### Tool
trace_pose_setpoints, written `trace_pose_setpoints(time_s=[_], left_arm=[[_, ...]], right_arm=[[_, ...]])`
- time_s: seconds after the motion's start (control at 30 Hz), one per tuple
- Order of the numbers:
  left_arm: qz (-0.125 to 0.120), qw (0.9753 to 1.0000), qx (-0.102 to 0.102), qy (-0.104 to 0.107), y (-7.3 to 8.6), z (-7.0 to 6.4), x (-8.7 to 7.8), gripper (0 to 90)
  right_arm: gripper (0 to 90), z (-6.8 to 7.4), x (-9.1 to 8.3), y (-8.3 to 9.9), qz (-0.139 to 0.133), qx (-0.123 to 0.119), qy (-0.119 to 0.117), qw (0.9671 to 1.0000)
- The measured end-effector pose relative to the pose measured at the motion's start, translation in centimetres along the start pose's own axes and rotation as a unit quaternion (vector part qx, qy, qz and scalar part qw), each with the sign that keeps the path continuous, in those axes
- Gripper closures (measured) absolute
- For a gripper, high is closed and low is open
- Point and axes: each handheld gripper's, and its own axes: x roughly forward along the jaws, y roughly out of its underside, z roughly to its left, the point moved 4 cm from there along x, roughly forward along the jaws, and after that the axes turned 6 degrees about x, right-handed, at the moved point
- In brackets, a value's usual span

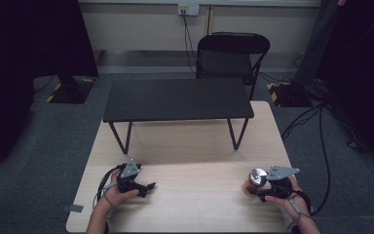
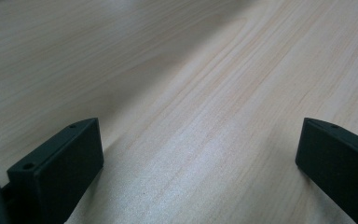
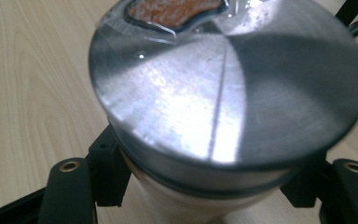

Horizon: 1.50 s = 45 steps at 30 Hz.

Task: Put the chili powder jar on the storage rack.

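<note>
A jar (image 1: pixel 256 178) with a shiny metal lid (image 3: pixel 223 93) and a pale body stands upright on the wooden table (image 1: pixel 195 151) near its front right corner. My right gripper (image 1: pixel 253 191) is shut on the jar's body just under the lid, one black jaw on each side (image 3: pixel 205 189). An orange-brown label shows at the far rim of the lid. My left gripper (image 1: pixel 147 186) rests low over the front left of the table, open, with bare wood between its jaws (image 2: pixel 198 140).
A low black bench-like shelf (image 1: pixel 177 99) on thin legs stands across the far half of the table. Behind it is a black folding chair (image 1: pixel 231 56). Cables (image 1: pixel 319 131) run over the grey floor at the right.
</note>
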Motion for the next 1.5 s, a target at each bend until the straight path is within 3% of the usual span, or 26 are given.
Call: trace_pose_setpoints(time_s=[0.53,0.93,1.5], left_arm=[[0.0,1.0,-0.001,0.0,0.0,0.0,0.0,0.0],[-0.001,1.0,-0.002,0.001,0.0,0.0,0.1,0.0],[-0.001,1.0,-0.001,0.001,-0.1,0.1,0.1,0.0]], right_arm=[[31.7,0.5,-2.7,-5.8,-0.006,-0.015,-0.01,0.9998],[31.7,0.2,-4.3,-11.9,-0.02,-0.015,-0.049,0.9985],[31.7,0.6,-4.4,-19.7,-0.018,-0.034,-0.045,0.9982]])
